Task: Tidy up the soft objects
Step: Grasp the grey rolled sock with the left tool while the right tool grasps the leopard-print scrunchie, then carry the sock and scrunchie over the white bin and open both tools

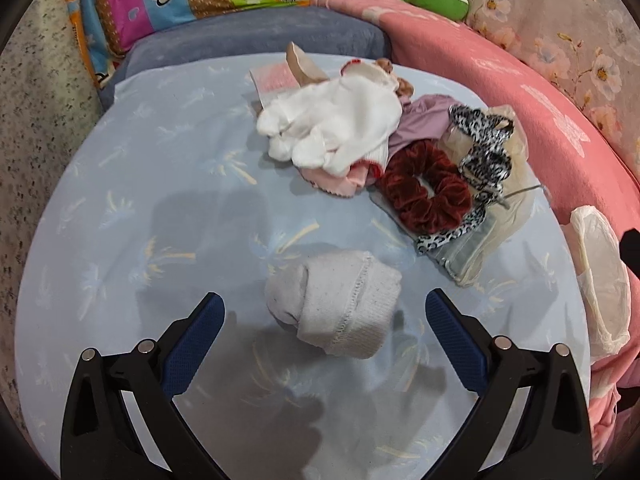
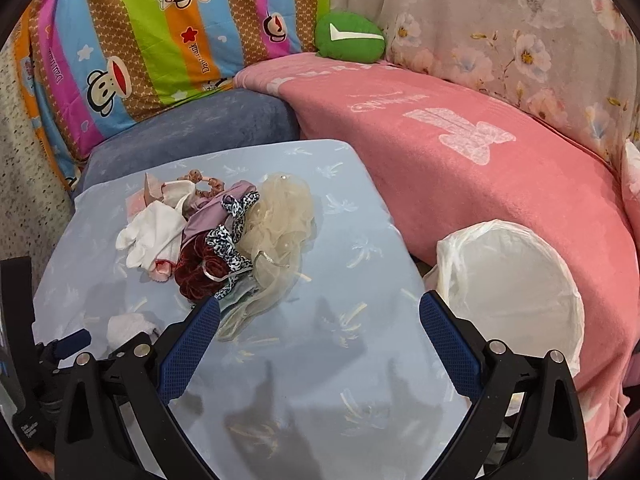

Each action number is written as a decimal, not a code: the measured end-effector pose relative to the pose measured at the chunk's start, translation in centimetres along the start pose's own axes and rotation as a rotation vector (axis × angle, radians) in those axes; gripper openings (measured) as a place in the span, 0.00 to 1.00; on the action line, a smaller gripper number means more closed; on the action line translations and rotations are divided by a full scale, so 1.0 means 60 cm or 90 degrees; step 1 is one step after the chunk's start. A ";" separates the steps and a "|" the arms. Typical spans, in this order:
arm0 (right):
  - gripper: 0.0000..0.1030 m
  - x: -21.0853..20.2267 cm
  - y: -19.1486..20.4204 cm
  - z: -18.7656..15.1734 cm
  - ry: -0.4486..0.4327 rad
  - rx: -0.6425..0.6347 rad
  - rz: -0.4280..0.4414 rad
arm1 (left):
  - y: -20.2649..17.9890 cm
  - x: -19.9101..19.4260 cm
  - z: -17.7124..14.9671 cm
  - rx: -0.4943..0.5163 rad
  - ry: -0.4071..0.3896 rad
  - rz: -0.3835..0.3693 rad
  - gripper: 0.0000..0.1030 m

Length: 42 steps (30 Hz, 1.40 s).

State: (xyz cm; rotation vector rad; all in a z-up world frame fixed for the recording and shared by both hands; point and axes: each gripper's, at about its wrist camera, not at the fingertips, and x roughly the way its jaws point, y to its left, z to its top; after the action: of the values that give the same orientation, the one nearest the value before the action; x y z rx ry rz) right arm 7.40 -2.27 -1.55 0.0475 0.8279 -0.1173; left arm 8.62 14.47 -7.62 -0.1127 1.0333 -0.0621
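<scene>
While both sets of fingers stand spread wide and empty, a rolled white sock [image 1: 334,304] lies alone on the pale blue table [image 1: 120,240], just ahead of the left gripper [image 1: 325,312] and between the lines of its blue-padded fingers [image 1: 196,344], touching neither. Farther back on the table sits a loose heap of soft things: white gloves [image 1: 332,128] on top, a mauve cloth [image 1: 424,120] beside them, a dark red velvet scrunchie [image 1: 426,196] at the near edge, and a leopard-print band [image 1: 484,160] draped over a pale sheer fabric [image 1: 512,184]. A pink item [image 1: 340,182] pokes out from under the gloves; what it is cannot be told.

From the right wrist view, the right gripper [image 2: 320,312] hovers over bare table, its left finger [image 2: 188,352] near the edge of the heap, where the sheer fabric [image 2: 280,224] spreads widest. A white-lined bin [image 2: 516,280] stands just beside the table's right edge, against a pink blanket [image 2: 440,160]. Behind the table lie a grey-blue cushion [image 2: 200,128], a striped cartoon-print quilt [image 2: 140,40], a green plush [image 2: 348,34] and a floral fabric [image 2: 520,40]. The other gripper's black body shows at the lower left of this view.
</scene>
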 end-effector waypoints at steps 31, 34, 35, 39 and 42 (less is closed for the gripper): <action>0.02 0.139 0.102 0.066 0.073 -0.029 0.109 | -0.004 -0.033 0.108 0.012 -0.050 -0.059 0.37; 0.01 0.118 0.094 0.077 0.051 -0.022 0.123 | -0.010 -0.040 0.113 0.014 -0.056 -0.060 0.37; 0.01 0.111 0.091 0.081 0.044 -0.019 0.126 | -0.013 -0.044 0.115 0.015 -0.059 -0.060 0.37; 0.01 0.070 0.067 0.110 0.007 -0.002 0.140 | -0.028 -0.060 0.120 0.026 -0.074 -0.063 0.37; 0.01 0.038 0.046 0.129 -0.018 0.013 0.149 | -0.047 -0.075 0.125 0.038 -0.084 -0.068 0.37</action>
State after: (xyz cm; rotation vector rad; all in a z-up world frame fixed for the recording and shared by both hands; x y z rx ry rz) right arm 14.95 -0.44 2.00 0.1609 0.7870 0.0944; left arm 12.79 12.65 0.35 -0.1166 0.8920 -0.1802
